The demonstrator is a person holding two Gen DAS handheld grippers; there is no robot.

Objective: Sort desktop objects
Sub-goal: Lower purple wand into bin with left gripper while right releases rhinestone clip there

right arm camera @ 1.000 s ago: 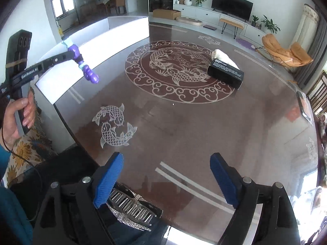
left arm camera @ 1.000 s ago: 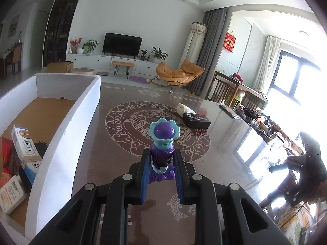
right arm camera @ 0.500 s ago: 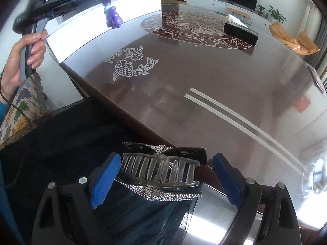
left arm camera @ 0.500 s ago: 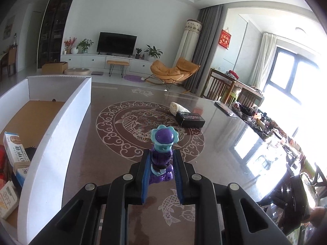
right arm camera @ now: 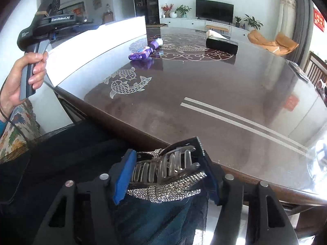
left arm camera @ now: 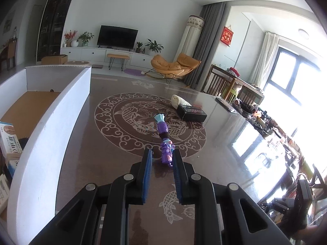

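Observation:
A purple toy figure with a teal flower head lies flat on the dark glass table, just ahead of my left gripper. The left jaws stand slightly apart and the toy's lower end lies between their tips, loose. The toy also shows in the right wrist view. My right gripper is shut on a rhinestone hair claw clip, held off the table's near edge above dark cloth.
A large white-walled cardboard box stands on the left with several small packets inside. A black box and a rolled white cloth lie farther back on the table. A person's hand holds the left gripper's handle.
The left gripper lowered the purple toy onto the table and opened; the toy now lies flat. The right gripper closed on the hair clip.

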